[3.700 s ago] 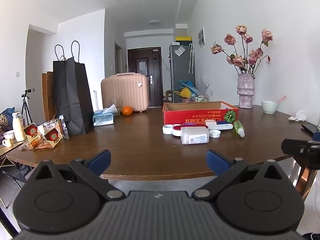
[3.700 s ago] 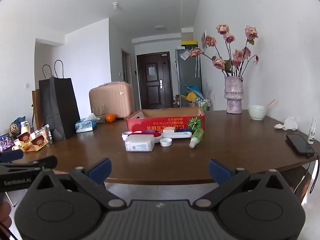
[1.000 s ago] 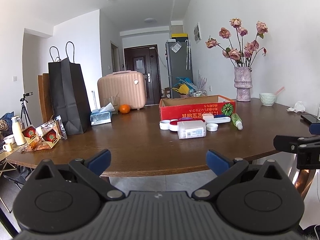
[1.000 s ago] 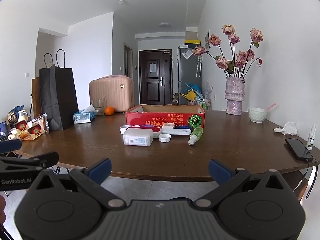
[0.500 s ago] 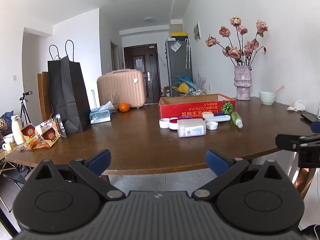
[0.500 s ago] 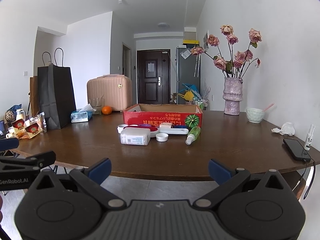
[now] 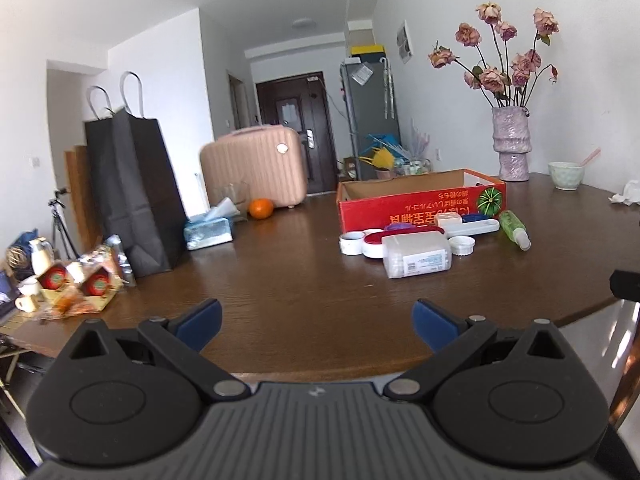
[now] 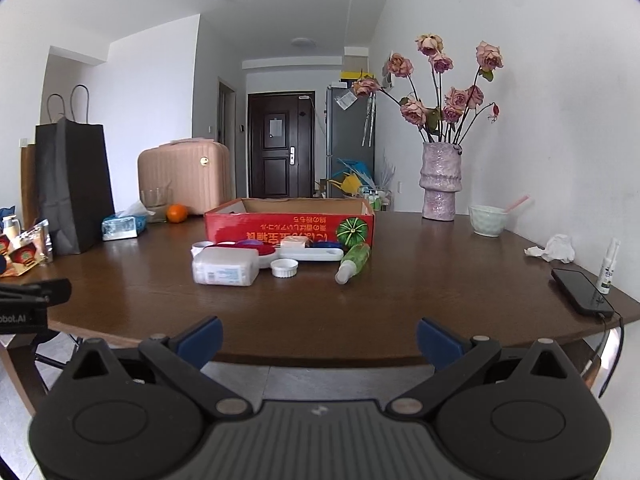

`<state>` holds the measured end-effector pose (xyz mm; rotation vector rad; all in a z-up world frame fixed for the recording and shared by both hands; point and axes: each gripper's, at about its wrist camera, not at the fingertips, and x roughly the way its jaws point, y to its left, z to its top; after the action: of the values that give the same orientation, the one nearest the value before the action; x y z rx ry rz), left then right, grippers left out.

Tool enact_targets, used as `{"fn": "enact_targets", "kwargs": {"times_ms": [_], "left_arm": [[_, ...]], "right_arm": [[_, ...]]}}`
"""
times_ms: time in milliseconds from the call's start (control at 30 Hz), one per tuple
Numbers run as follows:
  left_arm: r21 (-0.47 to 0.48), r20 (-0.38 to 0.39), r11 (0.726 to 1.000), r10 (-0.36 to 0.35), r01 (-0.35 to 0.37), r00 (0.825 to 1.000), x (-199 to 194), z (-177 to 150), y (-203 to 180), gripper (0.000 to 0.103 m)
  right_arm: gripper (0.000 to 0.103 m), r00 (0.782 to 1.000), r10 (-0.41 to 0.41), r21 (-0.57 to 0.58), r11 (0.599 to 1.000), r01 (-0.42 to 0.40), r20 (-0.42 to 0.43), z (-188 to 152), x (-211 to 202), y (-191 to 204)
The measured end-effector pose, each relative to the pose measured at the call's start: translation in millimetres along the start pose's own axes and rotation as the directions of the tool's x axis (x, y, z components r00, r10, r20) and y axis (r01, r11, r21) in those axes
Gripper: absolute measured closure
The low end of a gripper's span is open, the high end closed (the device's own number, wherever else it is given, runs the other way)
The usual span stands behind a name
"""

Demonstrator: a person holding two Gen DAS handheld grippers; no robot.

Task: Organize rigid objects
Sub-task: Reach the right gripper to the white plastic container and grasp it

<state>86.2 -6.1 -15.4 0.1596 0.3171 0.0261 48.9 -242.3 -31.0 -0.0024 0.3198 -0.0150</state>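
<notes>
A red cardboard box (image 7: 420, 204) (image 8: 288, 224) stands open on the brown table (image 7: 280, 280) (image 8: 400, 288). In front of it lie a clear plastic box of cotton swabs (image 7: 416, 254) (image 8: 225, 266), small white lids (image 7: 461, 245) (image 8: 284, 268), a red lid (image 7: 374, 238), a white flat case (image 8: 312, 255) and a green bottle on its side (image 7: 514, 229) (image 8: 354, 262). My left gripper (image 7: 316, 322) is open and empty over the table's near edge. My right gripper (image 8: 320, 340) is open and empty at the near edge.
A black paper bag (image 7: 132, 192), tissue pack (image 7: 208, 232), orange (image 7: 261, 208) and pink suitcase (image 7: 252, 172) stand at the left and back. A vase of roses (image 8: 440, 188), bowl (image 8: 487, 220), crumpled tissue (image 8: 554, 249), phone (image 8: 582, 292) and spray bottle (image 8: 608, 266) are on the right.
Both grippers have moved forward toward the table; the objects look larger and the left one now hangs over the table's edge. Both stay open.
</notes>
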Motion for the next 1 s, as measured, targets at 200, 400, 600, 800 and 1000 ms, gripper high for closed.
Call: {"fn": "enact_targets", "kwargs": {"times_ms": [200, 400, 600, 800, 1000], "left_arm": [[0.081, -0.033, 0.997, -0.011, 0.013, 0.999, 65, 15, -10, 0.0], [0.013, -0.084, 0.983, -0.179, 0.181, 0.98, 130, 35, -34, 0.0], [0.049, -0.114, 0.975, -0.209, 0.216, 0.971, 190, 50, -78, 0.0], [0.057, -0.157, 0.973, -0.213, 0.224, 0.964, 223, 51, -89, 0.0], [0.048, -0.17, 0.97, -0.226, 0.238, 0.959, 227, 47, -73, 0.0]], "right_arm": [[0.0, 1.0, -0.015, 0.019, 1.0, 0.016, -0.013, 22, 56, -14], [0.0, 0.977, 0.132, 0.032, 0.991, -0.129, -0.168, 38, 132, -23], [0.026, 0.98, 0.112, 0.009, 0.994, -0.112, -0.165, 57, 172, -25], [0.042, 0.965, 0.165, 0.04, 0.986, -0.16, -0.204, 62, 208, -33], [0.047, 0.954, 0.211, 0.034, 0.977, -0.208, -0.211, 71, 240, -24]]}}
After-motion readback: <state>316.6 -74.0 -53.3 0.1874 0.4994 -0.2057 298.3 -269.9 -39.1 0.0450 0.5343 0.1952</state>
